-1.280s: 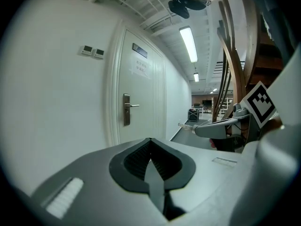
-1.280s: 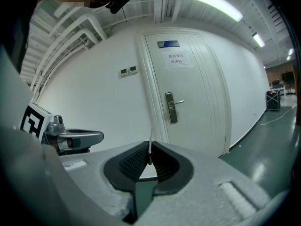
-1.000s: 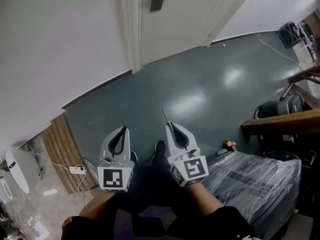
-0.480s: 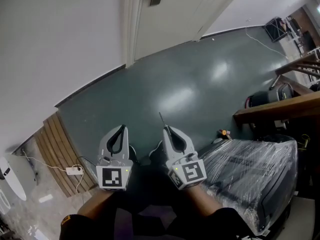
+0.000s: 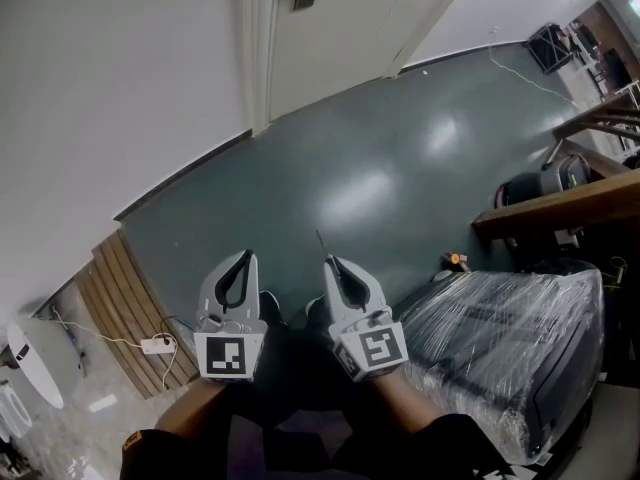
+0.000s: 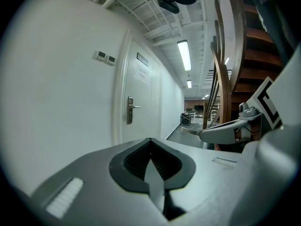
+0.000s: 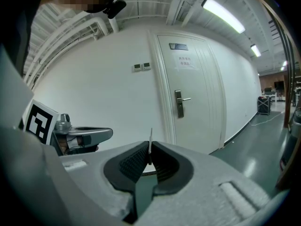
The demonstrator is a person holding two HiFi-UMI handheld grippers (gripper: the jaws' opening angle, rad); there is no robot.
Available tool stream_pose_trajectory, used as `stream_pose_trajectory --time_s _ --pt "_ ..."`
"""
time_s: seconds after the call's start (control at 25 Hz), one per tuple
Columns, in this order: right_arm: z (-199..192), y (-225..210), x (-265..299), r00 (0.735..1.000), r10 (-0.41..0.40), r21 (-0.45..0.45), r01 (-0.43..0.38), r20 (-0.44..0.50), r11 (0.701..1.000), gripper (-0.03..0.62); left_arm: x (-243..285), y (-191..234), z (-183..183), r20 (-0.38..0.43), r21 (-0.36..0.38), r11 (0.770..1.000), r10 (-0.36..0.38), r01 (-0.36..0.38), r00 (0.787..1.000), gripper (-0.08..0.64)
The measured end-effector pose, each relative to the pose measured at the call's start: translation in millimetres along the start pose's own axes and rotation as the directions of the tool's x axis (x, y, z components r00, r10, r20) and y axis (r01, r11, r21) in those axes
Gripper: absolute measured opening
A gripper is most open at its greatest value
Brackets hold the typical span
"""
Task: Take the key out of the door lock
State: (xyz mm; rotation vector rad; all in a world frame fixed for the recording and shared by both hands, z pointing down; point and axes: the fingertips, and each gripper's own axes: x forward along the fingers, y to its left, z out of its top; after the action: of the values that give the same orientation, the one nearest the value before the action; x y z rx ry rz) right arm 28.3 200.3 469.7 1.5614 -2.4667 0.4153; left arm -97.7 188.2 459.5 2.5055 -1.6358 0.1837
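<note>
Right gripper (image 5: 329, 261) back; key (image 5: 321, 242) toward door (image 5: 340, 38)

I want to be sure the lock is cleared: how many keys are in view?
1: the key stands pinched between the jaws of the right hand-held gripper, blade up. None shows at the door lock plate, but it is too small to be sure.

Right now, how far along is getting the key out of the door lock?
Looks done: the key is clamped in the right gripper, well away from the door's lock plate. In hand: only that key; the left gripper is shut and empty. Left: nothing I can see.
</note>
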Motion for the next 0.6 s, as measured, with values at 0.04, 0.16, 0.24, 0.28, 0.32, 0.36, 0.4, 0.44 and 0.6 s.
stream_pose_trajectory --time_s 0.04,0.16,0.24,0.28,0.32,0.36,0.4,0.44,0.6 --pt "-0.2 -0.5 0.1 1.000 -0.001 0.005 0.001 0.000 1.000 0.014 0.0 -1.0 -0.7 -0.004 0.001 1.000 -0.002 0.002 1.000 0.017" --pt "0.1 -1.3 -1.9 1.000 0.004 0.015 -0.004 0.014 1.000 0.014 -0.5 -3.5 -0.8 -0.011 0.006 1.000 -0.009 0.009 1.000 0.017" --pt "2.1 -3.6 -3.7 1.000 0.000 0.014 -0.001 0.024 1.000 0.014 -0.4 -4.9 1.3 -0.007 0.011 1.000 -0.013 0.013 1.000 0.017" --pt "2.7 -4.6 -4.5 1.000 0.000 0.017 0.000 0.031 1.000 0.014 -0.1 -5.7 2.3 -0.003 0.009 1.000 -0.014 0.014 1.000 0.017" --pt "2.9 -5.2 -5.3 0.999 0.000 0.019 0.000 0.033 1.000 0.014 0.1 -6.4 2.8 -0.001 0.005 1.000 -0.014 0.014 1.000 0.017" --pt "2.8 -5.6 -6.1 0.999 -0.002 0.020 0.001 0.035 1.000 0.014 0.0 -6.9 2.8 0.000 0.002 1.000 -0.015 0.015 1.000 0.017" --pt "2.6 -5.7 -6.8 0.999 -0.002 0.021 0.001 0.039 1.000 0.014 -0.3 -7.5 2.8 0.002 0.001 1.000 -0.015 0.015 1.000 0.017" --pt "2.4 -5.6 -7.7 0.999 -0.001 0.021 0.000 0.044 1.000 0.014 -0.9 -8.2 2.7 0.004 0.001 1.000 -0.017 0.017 1.000 0.017" --pt "1.3 -5.4 -10.9 0.999 -0.004 0.022 0.002 0.049 1.000 0.014 -3.7 -9.1 1.1 -0.001 0.004 1.000 -0.020 0.020 1.000 0.017"
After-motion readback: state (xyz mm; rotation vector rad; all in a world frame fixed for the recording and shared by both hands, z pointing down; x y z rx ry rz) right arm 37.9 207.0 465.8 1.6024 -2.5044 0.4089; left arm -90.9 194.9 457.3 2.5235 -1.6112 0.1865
